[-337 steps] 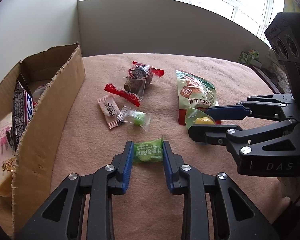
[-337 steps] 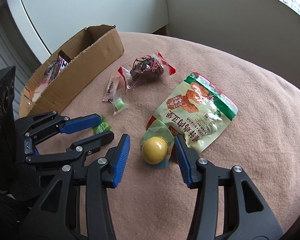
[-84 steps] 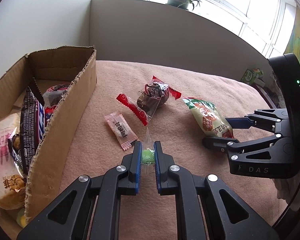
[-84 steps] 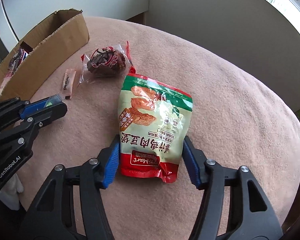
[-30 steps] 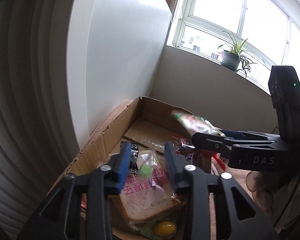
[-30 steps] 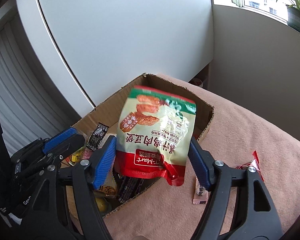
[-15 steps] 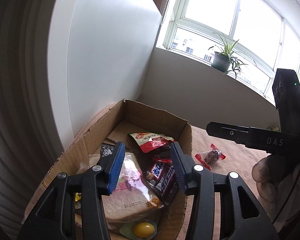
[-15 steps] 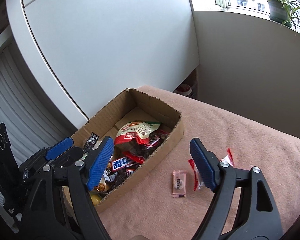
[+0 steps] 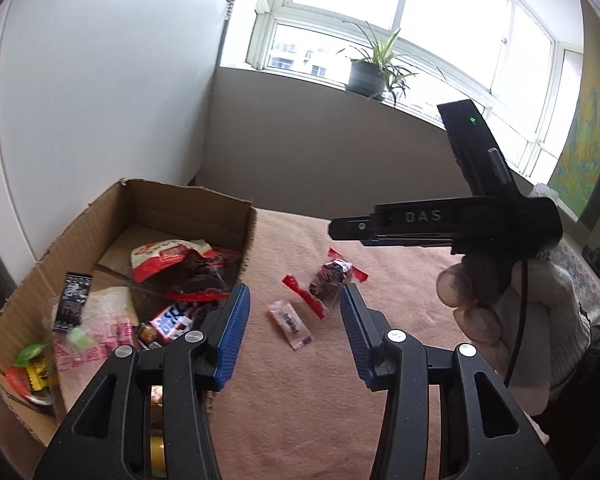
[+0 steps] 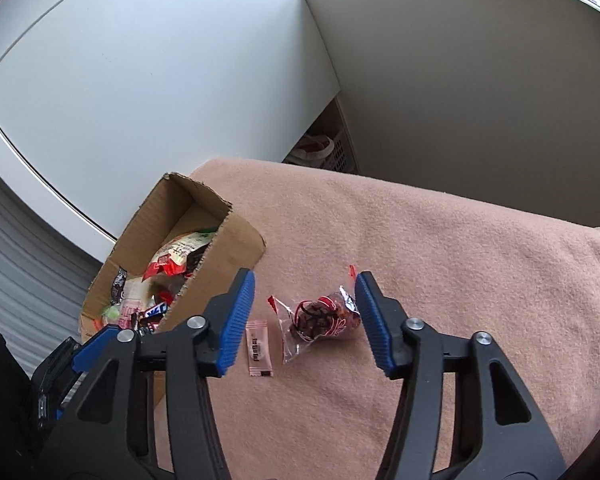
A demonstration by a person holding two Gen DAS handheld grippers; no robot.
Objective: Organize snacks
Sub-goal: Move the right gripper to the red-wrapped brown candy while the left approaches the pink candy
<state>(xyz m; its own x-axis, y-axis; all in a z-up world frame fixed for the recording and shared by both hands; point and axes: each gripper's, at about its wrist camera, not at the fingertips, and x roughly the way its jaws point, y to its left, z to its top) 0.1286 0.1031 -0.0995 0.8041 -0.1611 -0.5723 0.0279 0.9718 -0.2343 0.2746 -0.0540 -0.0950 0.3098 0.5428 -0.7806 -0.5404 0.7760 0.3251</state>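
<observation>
Snacks fill the brown cardboard box (image 9: 148,208), which stands open at the pink blanket-covered counter's (image 10: 440,248) left edge: a red and white printed pouch (image 9: 168,254) lies on top at its far end, with a blue and white wrapped bar (image 9: 172,320) and a pink-lettered clear bag (image 9: 100,340) nearer. Two pieces lie loose on the cloth, outside the box at about three o'clock from it: a clear red-edged packet of dark fruit (image 10: 320,320) and, just beside it at its nine o'clock, a small pink sachet (image 10: 258,348). The left gripper (image 9: 292,332) hangs above the box's near corner, jaws spread and empty. The right gripper (image 10: 304,320), held in a white-gloved hand (image 9: 512,308), hovers over the fruit packet; its jaws are closing, with the packet lying on the cloth below the gap, untouched.
</observation>
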